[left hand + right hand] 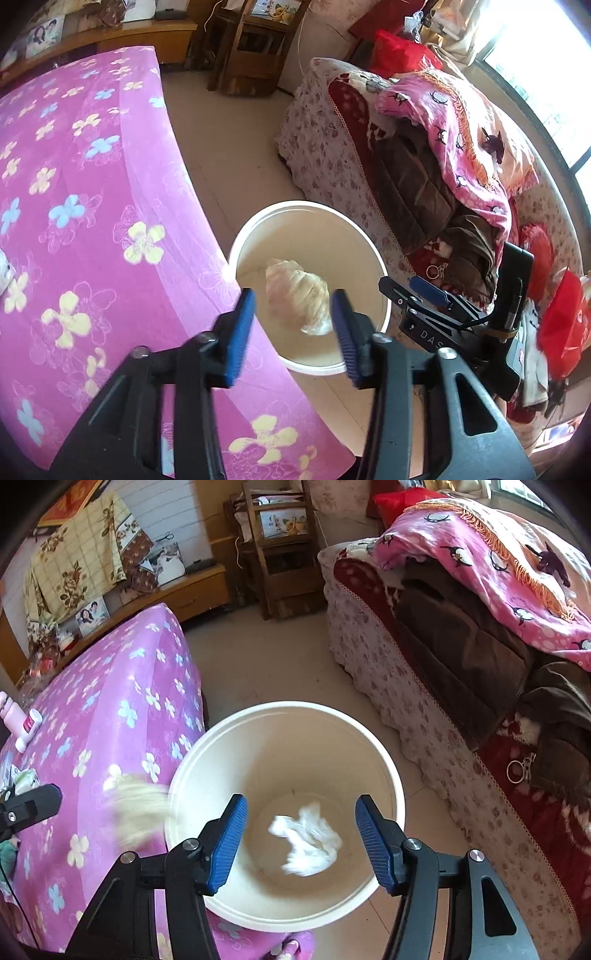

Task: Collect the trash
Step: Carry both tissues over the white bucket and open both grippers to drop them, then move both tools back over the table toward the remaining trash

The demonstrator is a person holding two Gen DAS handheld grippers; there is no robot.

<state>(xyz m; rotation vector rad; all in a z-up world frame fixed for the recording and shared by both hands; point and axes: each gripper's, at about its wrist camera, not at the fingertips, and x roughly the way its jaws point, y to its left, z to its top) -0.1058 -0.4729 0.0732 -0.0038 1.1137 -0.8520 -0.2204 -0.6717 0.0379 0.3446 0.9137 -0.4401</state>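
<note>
Both grippers, left gripper [295, 334] and right gripper [301, 843], hang spread and empty over the white bucket [192, 764]; a crumpled, blurred bag [297, 295] shows between the left fingers, white tissue [306, 840] below.

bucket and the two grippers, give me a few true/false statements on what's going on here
1. Both grippers are open. True: the left gripper and right gripper each have their blue pads spread apart with nothing clamped.
2. The white bucket stands on the bed. False: it stands on the floor beside the purple flowered bed.
3. A crumpled white tissue lies inside the bucket. True.
4. The left gripper clamps a pale wad. False: the wad shows between the open pads, blurred, over the bucket.
5. A key ring hangs from the bucket rim. False: it lies on the sofa.
</note>
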